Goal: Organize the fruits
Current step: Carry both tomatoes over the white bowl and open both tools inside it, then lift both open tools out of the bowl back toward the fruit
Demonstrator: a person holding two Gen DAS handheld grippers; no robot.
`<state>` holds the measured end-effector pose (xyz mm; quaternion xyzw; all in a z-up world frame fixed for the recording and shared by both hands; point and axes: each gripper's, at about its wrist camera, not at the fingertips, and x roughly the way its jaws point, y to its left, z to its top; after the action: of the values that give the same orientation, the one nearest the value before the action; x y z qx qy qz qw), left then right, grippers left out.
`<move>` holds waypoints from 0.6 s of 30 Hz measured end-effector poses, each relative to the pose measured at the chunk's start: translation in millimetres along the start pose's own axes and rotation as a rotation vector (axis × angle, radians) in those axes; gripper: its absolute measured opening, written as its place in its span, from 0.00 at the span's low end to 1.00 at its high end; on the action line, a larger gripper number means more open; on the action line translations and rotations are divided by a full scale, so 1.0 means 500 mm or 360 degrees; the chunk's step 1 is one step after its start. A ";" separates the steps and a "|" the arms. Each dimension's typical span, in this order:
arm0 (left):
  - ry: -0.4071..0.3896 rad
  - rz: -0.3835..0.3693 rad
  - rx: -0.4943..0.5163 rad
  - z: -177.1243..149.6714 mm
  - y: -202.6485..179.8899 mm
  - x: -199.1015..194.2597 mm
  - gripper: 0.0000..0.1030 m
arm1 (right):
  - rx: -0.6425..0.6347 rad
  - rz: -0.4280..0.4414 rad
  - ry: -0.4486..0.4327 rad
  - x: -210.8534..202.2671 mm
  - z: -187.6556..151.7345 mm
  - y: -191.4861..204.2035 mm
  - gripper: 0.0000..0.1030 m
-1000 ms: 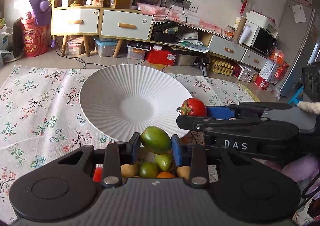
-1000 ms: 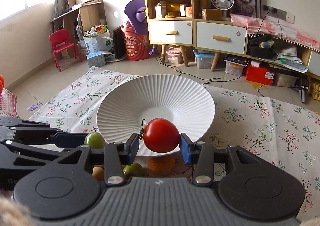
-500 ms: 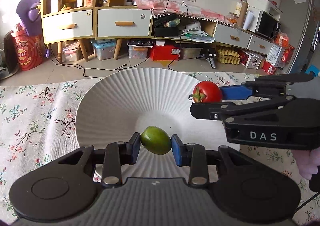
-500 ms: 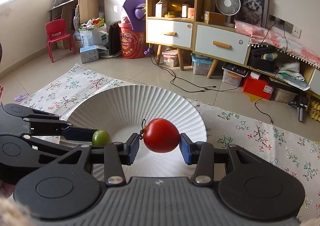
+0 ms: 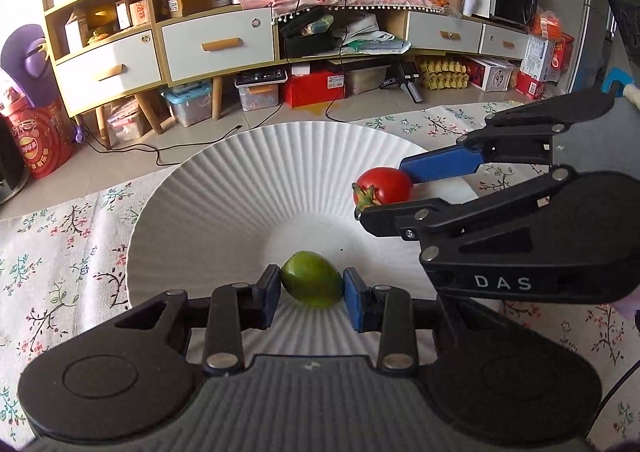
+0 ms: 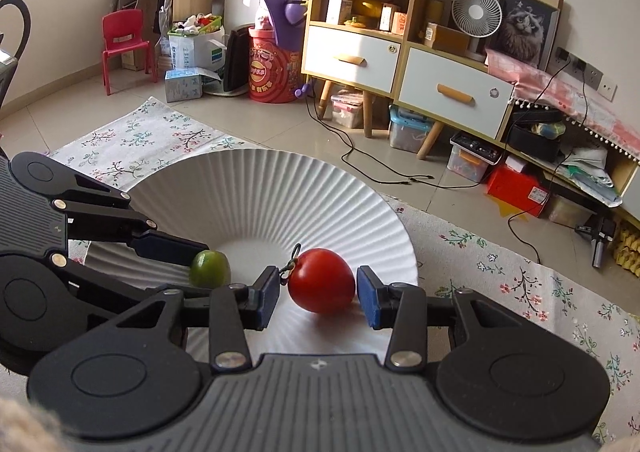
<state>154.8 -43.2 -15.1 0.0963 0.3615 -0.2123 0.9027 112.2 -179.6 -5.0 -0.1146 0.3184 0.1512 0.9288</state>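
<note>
Clamping green lime (image 5: 311, 278) in left gripper (image 5: 310, 290), tomato (image 6: 322, 280) in right gripper (image 6: 317, 292) over plate (image 6: 320, 187) centre; soft, bruisable, gripped gently across middles.

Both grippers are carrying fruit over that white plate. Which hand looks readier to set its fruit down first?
Probably the left. Its gripper holds the lime over the plate's flat middle; the right gripper holds the tomato nearer the sloping rim.

A glossy red tomato (image 6: 322, 280) and a smooth green fruit (image 5: 311, 278) hang above the matt, ribbed white plate (image 5: 224, 187).
</note>
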 end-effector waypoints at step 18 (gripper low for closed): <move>-0.0075 0.0002 -0.0027 -0.010 -0.005 -0.055 0.87 | 0.0119 0.0038 -0.0085 -0.070 0.004 -0.025 0.73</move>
<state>132.7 -35.0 0.3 0.0839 0.3420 -0.2110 0.9119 91.4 -198.1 19.9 -0.0719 0.3003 0.1532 0.9387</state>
